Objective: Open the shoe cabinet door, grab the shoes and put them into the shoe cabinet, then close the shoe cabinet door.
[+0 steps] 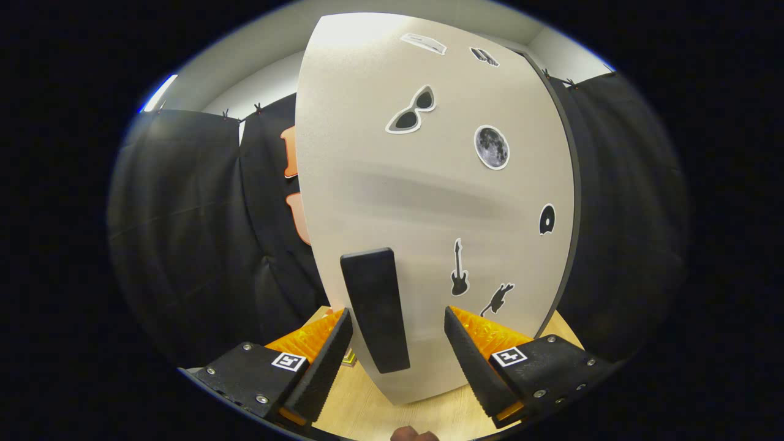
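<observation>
Gripper view: gripper (398,349) nearest cam, fingers spread wide, nothing clamped; dark handle (375,309) stands between them, closer to left finger, contact w/ either finger can't be told. Handle is fixed upright on shoe cabinet door (429,202), pale beige panel just ahead of fingertips, dark edge along its right side. Stickers on door: sunglasses (411,110), moon (492,147), guitar (459,268), a few smaller ones. Light wooden surface (367,410) under fingers & door bottom. Black booth cloth both sides of door; white wall above.
</observation>
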`<state>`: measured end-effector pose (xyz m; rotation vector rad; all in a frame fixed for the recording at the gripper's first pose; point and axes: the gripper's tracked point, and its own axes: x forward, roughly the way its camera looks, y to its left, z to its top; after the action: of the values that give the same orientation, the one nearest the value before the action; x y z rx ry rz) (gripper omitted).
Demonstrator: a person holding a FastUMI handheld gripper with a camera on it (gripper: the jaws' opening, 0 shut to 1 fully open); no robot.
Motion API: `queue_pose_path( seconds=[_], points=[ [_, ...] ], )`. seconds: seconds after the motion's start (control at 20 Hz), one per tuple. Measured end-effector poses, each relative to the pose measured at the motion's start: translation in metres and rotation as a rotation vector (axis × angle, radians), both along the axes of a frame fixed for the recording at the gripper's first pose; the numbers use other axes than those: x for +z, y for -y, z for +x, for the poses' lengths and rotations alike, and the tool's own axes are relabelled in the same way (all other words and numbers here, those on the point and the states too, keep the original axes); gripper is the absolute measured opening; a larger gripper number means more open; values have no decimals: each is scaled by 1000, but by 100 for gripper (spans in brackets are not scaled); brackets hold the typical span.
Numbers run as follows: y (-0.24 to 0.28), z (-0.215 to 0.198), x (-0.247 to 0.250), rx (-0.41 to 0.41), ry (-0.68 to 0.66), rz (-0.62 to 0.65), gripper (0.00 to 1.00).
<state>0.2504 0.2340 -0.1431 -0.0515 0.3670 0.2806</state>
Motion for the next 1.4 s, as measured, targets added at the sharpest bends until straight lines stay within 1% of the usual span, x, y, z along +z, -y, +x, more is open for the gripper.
queue_pose_path(
  seconds=[0.3, 0.65, 0.85, 1.05, 1.4],
  points=[
    [-5, 14, -3, -1, 15, -8, 95],
    [-6, 18, -9, -10, -4, 33, 95],
    [-7, 27, -7, -28, 20, -7, 93],
    [-6, 32, -9, -36, 23, 8, 94],
    [-6, 36, -8, -27, 32, 2, 96]
  ],
)
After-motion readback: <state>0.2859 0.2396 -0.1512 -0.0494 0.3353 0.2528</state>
